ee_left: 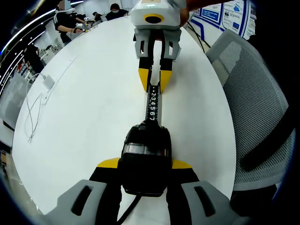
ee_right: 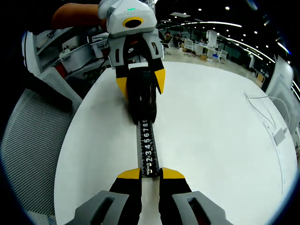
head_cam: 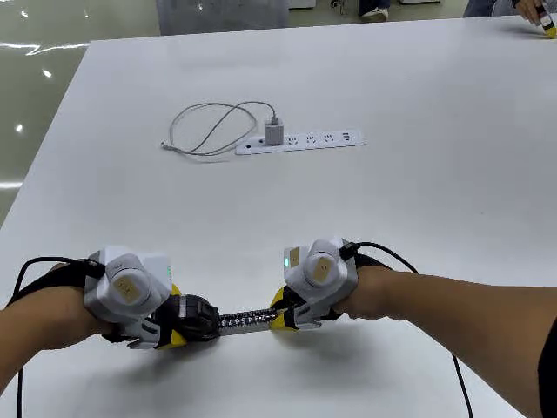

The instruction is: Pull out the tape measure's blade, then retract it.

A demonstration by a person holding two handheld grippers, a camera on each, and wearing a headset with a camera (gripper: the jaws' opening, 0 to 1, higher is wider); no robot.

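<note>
**Two grips holding a sprung blade**

Your left gripper [head_cam: 177, 316] is clamped on the tape measure [head_cam: 198, 318] at the near side of the surface [head_cam: 392, 200]. If that hold slips, the case jerks rightward. Your right gripper [head_cam: 279, 311] pinches the tip of the blade [head_cam: 246, 320]. Lose it and the blade snaps back. There's open room to the right, and the power strip [head_cam: 300, 140] sits well apart.

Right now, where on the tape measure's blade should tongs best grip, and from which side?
Its free end, approached head-on from the side away from the case: the blade is a thin flat strip running straight out, and the right tongs hold it there.
</note>
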